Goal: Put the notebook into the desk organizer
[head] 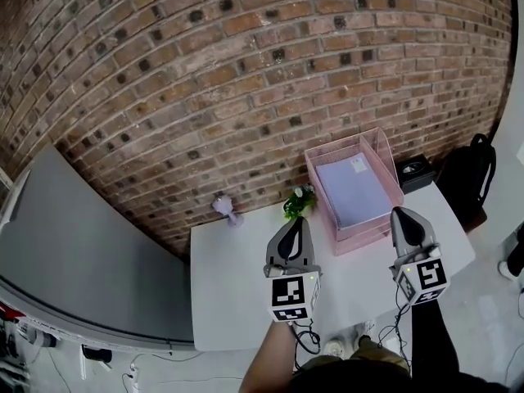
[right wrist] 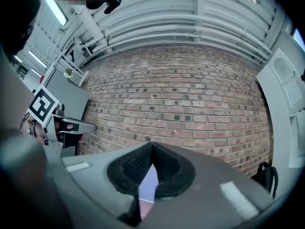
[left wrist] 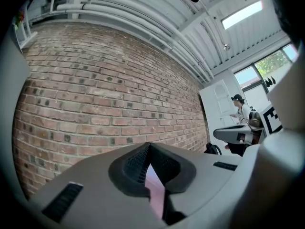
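Left claw (head: 296, 223), right claw (head: 401, 216), tips together; one notebook (head: 354, 191) in one organizer (head: 357, 237).

A red brick wall (head: 246, 72) backs a white table (head: 233, 289), with a grey panel (head: 74, 252) at left.

Left gripper (left wrist: 149, 147): jaws together, tips meeting, nothing between them.
Pink sliver (left wrist: 155, 190): showing through the gap below the tips.
Wall (left wrist: 105, 94): brick, filling the view ahead.
Pipes (left wrist: 133, 13): grey, running overhead.
Right gripper (left wrist: 224, 134): out at the right, marker cube showing.
Person (left wrist: 239, 109): standing far right, near a window (left wrist: 267, 66).
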Motion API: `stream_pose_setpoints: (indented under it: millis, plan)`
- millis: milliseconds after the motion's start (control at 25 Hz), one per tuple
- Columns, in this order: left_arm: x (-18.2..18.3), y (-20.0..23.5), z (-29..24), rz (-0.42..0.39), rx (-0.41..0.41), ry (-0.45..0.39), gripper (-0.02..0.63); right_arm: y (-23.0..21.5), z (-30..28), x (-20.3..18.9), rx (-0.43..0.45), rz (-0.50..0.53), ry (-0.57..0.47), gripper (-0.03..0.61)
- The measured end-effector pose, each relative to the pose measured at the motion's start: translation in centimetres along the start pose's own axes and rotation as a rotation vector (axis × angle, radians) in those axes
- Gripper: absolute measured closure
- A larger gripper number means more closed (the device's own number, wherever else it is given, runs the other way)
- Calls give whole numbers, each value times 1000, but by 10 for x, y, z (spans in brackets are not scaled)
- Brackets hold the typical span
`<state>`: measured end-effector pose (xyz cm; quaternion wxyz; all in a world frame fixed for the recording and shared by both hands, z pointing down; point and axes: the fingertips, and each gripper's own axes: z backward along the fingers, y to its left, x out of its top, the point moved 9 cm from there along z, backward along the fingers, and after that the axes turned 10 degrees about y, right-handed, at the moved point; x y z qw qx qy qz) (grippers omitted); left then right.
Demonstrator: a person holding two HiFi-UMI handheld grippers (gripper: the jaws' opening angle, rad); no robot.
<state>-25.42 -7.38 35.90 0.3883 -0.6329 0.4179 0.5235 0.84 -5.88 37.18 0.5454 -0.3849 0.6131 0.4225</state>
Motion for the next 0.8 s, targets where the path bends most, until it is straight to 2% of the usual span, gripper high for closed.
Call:
stream_pose_setpoints:
  millis: [560,800]
  plan:
    - [-5,15,16,-16,21,10,607,21,-6,2,22,-1,7,578]
    - [-4,12,10,-21,3,-10,607,21,-11,4,35,21,10,578]
